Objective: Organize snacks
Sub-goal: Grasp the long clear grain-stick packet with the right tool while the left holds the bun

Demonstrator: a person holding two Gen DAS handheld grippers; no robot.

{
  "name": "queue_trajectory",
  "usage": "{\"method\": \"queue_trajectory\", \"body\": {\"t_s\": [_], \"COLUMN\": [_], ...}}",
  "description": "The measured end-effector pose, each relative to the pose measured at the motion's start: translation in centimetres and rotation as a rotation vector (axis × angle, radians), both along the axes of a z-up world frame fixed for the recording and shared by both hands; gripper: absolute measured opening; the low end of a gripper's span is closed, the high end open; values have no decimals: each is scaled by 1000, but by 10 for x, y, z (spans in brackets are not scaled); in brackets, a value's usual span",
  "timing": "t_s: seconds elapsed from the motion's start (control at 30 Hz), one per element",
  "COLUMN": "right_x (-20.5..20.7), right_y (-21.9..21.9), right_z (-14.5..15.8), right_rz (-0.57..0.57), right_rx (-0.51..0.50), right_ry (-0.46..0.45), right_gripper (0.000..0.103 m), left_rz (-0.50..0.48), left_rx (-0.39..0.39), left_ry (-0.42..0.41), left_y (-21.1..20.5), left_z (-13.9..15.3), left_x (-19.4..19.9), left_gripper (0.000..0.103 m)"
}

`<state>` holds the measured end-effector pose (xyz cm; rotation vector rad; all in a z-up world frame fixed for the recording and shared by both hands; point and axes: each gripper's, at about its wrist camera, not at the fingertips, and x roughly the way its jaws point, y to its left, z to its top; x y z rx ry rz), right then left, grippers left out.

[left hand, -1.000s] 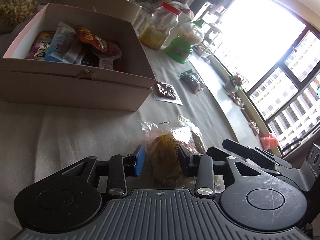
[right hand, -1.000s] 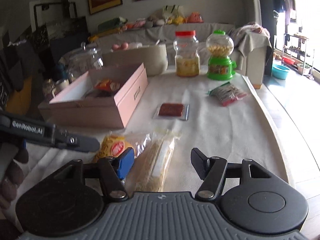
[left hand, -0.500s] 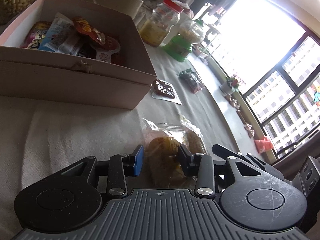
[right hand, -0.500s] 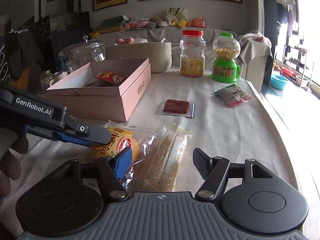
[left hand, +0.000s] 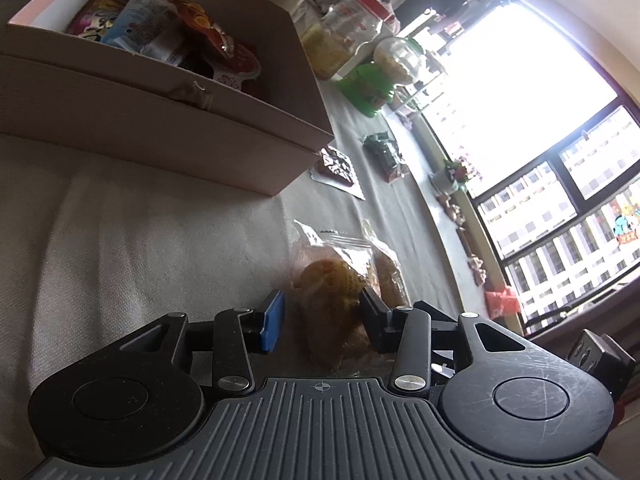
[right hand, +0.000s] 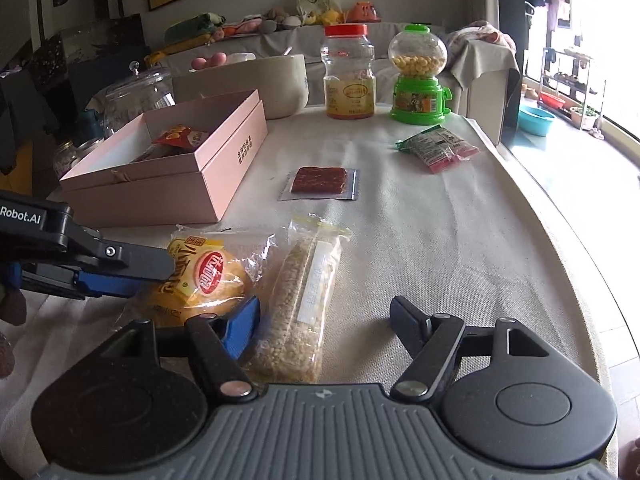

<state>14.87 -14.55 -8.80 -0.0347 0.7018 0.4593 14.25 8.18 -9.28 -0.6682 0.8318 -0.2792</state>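
On the table, both grippers' jaws stand apart, left gripper (left hand: 320, 316) around the bun packet (left hand: 332, 300), right gripper (right hand: 324, 320) opening around the cereal bar (right hand: 304, 292)

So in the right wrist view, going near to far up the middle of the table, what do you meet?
Long cereal bar pack → flat dark red snack packet → red-lidded jar.

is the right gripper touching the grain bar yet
Cannot tell. In the right wrist view the grain bar lies between the opening right gripper, clear of one finger; at the blue pad no gap or contact shows plainly.
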Motion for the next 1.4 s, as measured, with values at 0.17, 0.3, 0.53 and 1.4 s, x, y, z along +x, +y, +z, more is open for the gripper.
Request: {"method": "queue_trajectory", "body": {"t_s": [0.17, 0.3, 0.53, 1.4], "right_x": [1, 1, 0, 4], "right_y": [-3, -3, -2, -3], "right_z": [0, 0, 0, -1], "right_rz": [-8, -11, -9, 49], "right_rx": [20, 23, 24, 45], "right_ry": [6, 6, 6, 38], "right_gripper": [72, 72, 73, 92], "left_rz": [-34, -59, -122, -20], "left_rx": [14, -56, -35, 231], "left_ry": [-23, 11, -11, -63], "left_y": [-8, -7, -26, -17], "left_z": [0, -5, 6, 27], "left_x": [5, 10, 9, -30], "left_gripper": [47, 48, 49, 45]}}
